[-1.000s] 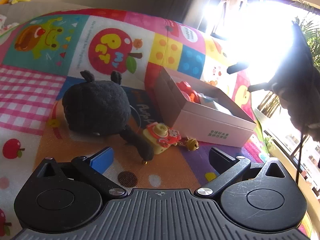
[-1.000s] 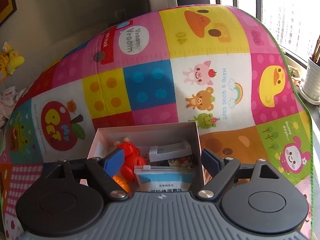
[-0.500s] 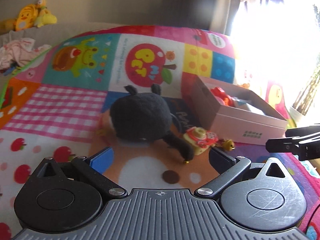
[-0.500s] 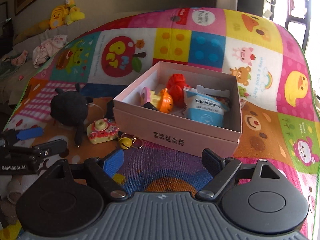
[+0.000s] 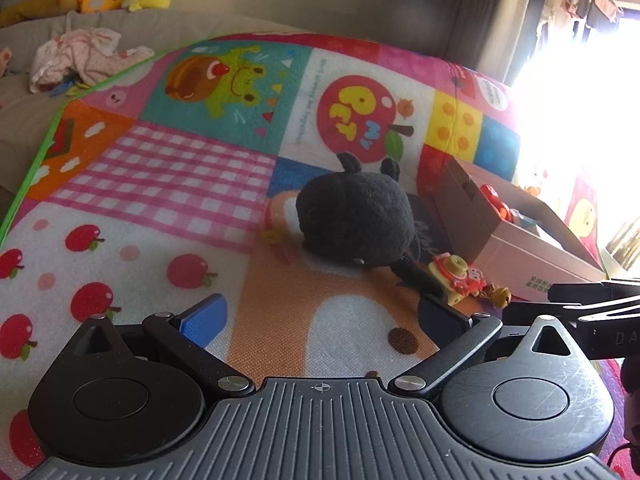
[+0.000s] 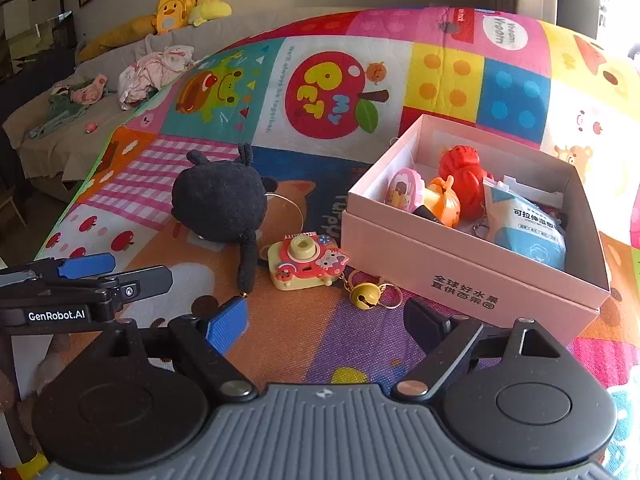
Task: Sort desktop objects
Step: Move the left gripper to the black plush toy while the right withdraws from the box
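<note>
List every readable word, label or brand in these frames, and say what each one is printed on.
"GenRobot.AI": left gripper.
"PET" and "MY": red apple on the play mat.
"Vroom Vroom": white bubble at the mat's far edge.
"全球好水果 直供百果园": front of the pink box.
"可拉伸" and more: blue-white packet in the box; the rest is too small.
Toy camera top lettering: too small.

— Where does your left camera look from?

— From just behind my left gripper (image 5: 322, 316), low over the play mat (image 5: 168, 184), tilted down toward the black plush (image 5: 356, 220) a little way ahead.

— And the right one?

— Behind my right gripper (image 6: 326, 316), further right, facing the pink box (image 6: 460, 276) close by.

— What do they share?

— Plush, toy camera (image 6: 306, 260), bell (image 6: 364, 296), box, and the far sofa (image 6: 116, 60); each sees the other gripper at its edge.
</note>
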### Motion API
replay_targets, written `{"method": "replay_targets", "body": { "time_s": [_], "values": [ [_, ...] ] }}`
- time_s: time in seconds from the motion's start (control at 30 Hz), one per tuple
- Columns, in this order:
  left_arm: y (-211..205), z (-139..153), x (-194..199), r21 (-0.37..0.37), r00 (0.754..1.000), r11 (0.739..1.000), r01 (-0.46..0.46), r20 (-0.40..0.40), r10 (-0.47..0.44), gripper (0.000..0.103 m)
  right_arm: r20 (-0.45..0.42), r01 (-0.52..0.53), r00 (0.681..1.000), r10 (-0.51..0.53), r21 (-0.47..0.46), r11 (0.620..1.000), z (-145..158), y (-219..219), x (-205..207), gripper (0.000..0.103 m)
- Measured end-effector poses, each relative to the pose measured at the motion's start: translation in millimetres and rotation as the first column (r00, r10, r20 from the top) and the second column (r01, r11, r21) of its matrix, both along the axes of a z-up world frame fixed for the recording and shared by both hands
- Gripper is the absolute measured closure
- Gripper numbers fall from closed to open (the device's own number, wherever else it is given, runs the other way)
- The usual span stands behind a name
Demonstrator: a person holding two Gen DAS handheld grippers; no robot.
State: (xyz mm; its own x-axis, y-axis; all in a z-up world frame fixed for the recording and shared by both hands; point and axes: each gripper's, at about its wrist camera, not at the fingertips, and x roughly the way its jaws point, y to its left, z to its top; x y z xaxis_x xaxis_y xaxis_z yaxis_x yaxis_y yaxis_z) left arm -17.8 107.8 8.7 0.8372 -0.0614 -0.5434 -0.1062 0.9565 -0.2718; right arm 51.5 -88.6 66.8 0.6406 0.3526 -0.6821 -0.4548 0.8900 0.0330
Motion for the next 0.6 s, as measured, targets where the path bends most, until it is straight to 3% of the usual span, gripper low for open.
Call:
{"method": "replay_targets", "body": {
  "time_s": [0.37,0.53,0.6],
  "values": [
    [10,-1,-2,-0.067,1.000,0.998,-0.022,0.014,0.023,0.000,0.019,-0.027,0.999,0.027,-0.008,1.000,1,32,16,0.017],
    [19,-3,-3,-0.112,0.998,0.992,-0.060,0.016,0.062,0.000,-0.019,0.051,0.999,-0.051,0.003,0.999,-10,34,38,0.032],
    [21,-4,-2,-0.126,0.998,0.990,-0.063,0.008,0.065,0.000,-0.050,0.075,0.996,-0.075,0.015,0.997,-15,33,47,0.032]
  ]
}}
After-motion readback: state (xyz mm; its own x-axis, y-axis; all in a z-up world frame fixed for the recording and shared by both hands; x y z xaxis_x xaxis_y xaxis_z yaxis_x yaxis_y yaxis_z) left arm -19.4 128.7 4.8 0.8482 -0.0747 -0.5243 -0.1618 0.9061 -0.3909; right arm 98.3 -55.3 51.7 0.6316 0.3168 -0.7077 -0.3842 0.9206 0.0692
